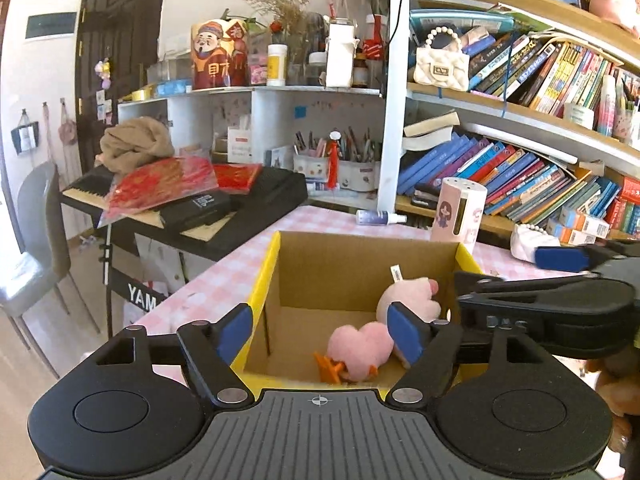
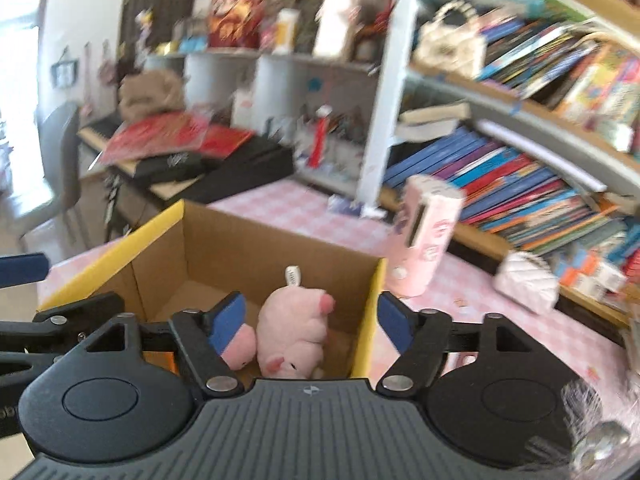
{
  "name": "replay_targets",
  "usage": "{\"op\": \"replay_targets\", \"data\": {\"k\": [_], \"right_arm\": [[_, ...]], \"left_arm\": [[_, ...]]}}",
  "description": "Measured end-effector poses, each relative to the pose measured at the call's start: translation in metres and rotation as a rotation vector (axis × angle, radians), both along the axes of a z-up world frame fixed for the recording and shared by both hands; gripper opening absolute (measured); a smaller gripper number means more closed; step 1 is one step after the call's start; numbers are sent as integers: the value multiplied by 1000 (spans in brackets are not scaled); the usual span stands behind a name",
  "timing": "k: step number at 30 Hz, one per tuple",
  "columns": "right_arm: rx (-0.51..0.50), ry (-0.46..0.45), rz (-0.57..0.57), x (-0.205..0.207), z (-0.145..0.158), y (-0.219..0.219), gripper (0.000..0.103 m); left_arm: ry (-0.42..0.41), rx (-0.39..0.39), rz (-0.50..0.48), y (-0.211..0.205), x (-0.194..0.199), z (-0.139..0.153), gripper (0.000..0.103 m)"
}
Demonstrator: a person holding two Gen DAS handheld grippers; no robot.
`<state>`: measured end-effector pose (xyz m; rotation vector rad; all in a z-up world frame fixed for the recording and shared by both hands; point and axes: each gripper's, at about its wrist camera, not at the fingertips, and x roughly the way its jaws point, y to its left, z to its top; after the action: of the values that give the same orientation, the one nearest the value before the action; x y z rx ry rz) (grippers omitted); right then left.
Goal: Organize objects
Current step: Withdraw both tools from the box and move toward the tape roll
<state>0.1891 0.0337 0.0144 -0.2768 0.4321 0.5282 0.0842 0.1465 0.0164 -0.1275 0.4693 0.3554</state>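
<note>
Both my tongs, left [image 1: 322, 330] and right [image 2: 312, 320], gape empty over the corrugated box [image 1: 320, 276]. A fuzzy pink pig [image 2: 294, 332] lies by its right wall, a soft heart [image 1: 358, 346] beside it (my pads hide parts).

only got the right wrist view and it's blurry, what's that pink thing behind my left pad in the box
Observer: A pink heart-shaped plush, lying on the floor of the box beside the plush animal.
Operator: anything else down there
Observer: An orange piece sticks out from under the heart's near edge.
Operator: left tongs holding anything
Observer: No, the left tongs stand open with nothing gripped.
</note>
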Motion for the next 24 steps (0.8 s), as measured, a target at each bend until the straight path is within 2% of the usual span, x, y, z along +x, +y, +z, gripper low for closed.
{"op": "replay_targets", "data": {"k": [2, 9, 17, 24], "right_arm": [[15, -17, -34, -16, 1, -6, 83], [27, 11, -127, -66, -10, -26, 84], [-25, 58, -141, -121, -27, -34, 87], [-46, 100, -172, -149, -40, -40, 89]], "left_arm": [[2, -5, 0, 1, -10, -1, 81], [13, -24, -10, 1, -49, -9, 85], [85, -50, -37, -3, -85, -21, 86], [138, -48, -59, -8, -107, -29, 86]]}}
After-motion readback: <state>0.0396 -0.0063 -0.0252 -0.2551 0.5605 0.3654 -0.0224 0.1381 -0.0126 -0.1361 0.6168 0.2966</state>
